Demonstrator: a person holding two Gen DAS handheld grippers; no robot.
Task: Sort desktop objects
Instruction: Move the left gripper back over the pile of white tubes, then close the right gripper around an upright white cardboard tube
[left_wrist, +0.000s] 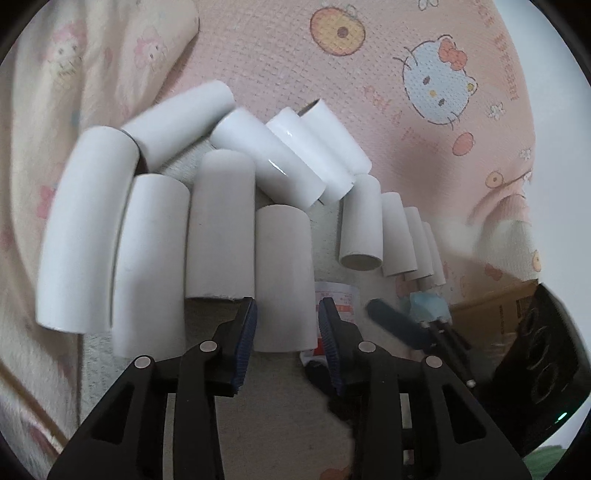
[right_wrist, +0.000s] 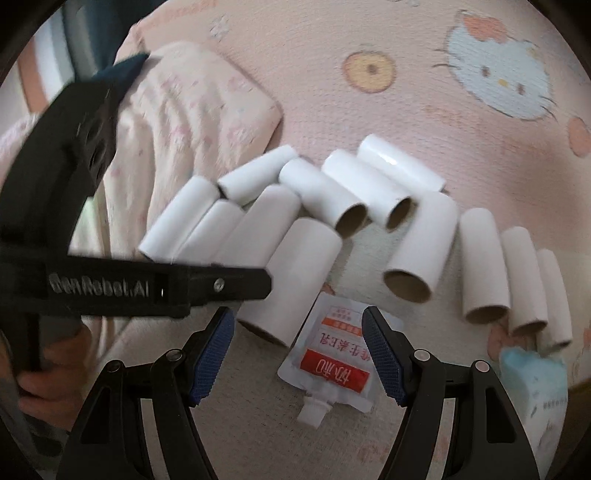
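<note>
The left gripper (left_wrist: 288, 325) stands open around a cardboard tube (left_wrist: 282, 273), not pressing it. The right gripper (right_wrist: 299, 350), open and empty, straddles the pouch (right_wrist: 334, 354); closing may nudge neighbouring tubes away.

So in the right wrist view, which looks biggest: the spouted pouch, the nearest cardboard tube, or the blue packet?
1. Nearest cardboard tube
2. Spouted pouch, close behind; nearness makes this unsure
3. Blue packet, though the picture's edge crops it

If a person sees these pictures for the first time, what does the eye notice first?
First, the many white cardboard tubes lying side by side across the pink cartoon-cat cloth. Next, the white pouch with a red label lying flat between the open right tongs. The left tongs frame the nearest tube, pads apart.
</note>
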